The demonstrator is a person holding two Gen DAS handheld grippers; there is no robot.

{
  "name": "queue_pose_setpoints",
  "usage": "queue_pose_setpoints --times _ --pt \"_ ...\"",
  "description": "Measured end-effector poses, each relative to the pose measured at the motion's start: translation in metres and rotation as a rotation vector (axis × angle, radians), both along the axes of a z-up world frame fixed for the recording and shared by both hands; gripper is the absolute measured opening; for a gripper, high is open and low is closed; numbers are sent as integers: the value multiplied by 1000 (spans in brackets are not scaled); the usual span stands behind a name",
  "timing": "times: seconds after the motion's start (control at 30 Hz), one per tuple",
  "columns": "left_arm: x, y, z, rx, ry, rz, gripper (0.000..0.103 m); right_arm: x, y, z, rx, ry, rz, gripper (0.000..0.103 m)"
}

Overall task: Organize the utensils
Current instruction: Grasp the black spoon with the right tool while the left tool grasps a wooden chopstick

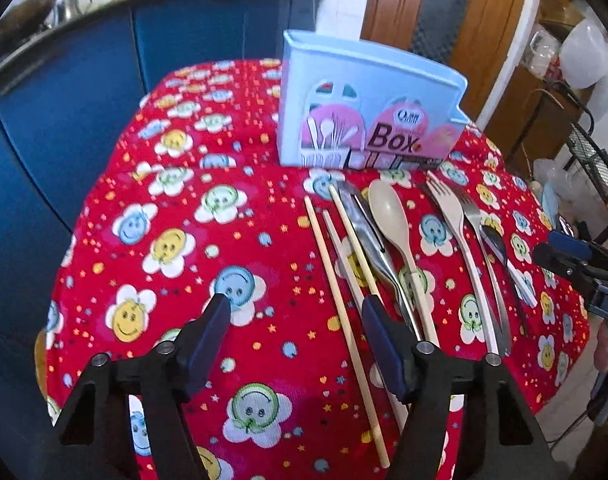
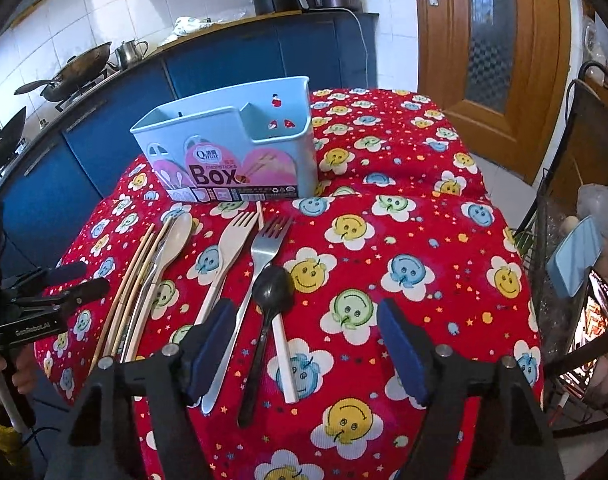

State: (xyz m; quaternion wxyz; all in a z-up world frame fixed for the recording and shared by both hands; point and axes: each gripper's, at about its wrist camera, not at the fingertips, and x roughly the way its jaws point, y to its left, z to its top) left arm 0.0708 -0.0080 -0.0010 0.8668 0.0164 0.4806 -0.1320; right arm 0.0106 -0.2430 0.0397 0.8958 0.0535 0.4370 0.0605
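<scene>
Your red smiley-flower tablecloth [image 2: 403, 208] fills most of both frames. The blue chopsticks box [image 2: 232, 152] stands upper left of centre in your right view, both compartments empty. Below it lie the chopsticks [image 2: 132, 276], cream spoon [image 2: 172, 240], cream fork [image 2: 228, 252], metal fork [image 2: 260, 264] and black spoon [image 2: 270, 300]. Your left gripper [image 1: 294, 320] and right gripper [image 2: 305, 328] both hang spread wide, holding nothing.
</scene>
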Motion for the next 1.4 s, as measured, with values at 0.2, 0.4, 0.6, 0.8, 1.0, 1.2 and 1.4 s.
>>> queue_pose_setpoints --times 0.2,0.4,0.6,0.8,1.0,1.2,1.4 --pt "7 -4 -5 17 73 -1 63 0 -1 3 3 -5 9 76" --pt "13 -2 -11 -3 134 -3 48 -1 0 4 4 -7 17 76" --pt "22 -13 -11 1 181 -21 28 4 1 3 -5 15 26 74" --pt "30 -14 -13 -66 213 -32 6 12 3 -1 10 84 64 58" --pt "24 -1 -10 -122 160 -9 4 23 10 -12 36 167 100 53" --pt "19 6 -8 -150 130 -12 4 38 20 -22 14 218 123 42" --pt "17 10 -6 -190 102 -17 4 47 19 -22 17 205 109 29"
